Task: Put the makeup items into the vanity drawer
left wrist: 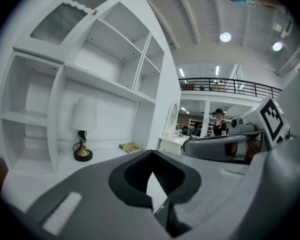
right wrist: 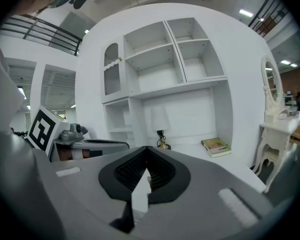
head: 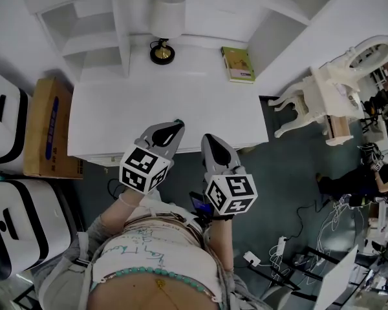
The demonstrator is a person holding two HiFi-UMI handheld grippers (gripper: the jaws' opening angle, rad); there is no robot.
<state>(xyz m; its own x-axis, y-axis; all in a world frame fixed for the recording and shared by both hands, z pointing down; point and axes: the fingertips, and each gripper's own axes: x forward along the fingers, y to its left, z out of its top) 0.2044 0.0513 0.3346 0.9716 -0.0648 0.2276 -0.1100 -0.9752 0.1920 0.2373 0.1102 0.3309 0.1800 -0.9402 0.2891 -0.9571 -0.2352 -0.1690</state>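
Note:
No makeup items show in any view. The white vanity (head: 181, 92) has a bare top, and its front edge lies just ahead of both grippers. My left gripper (head: 176, 128) hovers over that front edge with its jaws together and nothing between them; in the left gripper view (left wrist: 152, 153) the tips meet. My right gripper (head: 207, 141) is beside it, just off the edge, also shut and empty, and its tips meet in the right gripper view (right wrist: 146, 149). Through the gap under the left jaws a small knob (left wrist: 161, 207) shows. I cannot make out an open drawer.
A lamp (head: 165, 24) and a green book (head: 238, 64) stand at the back of the vanity, under white shelves (head: 90, 37). A cardboard box (head: 48, 128) and white cases (head: 3, 115) sit at the left. A white stool (head: 323, 95) and floor cables (head: 297, 237) are at the right.

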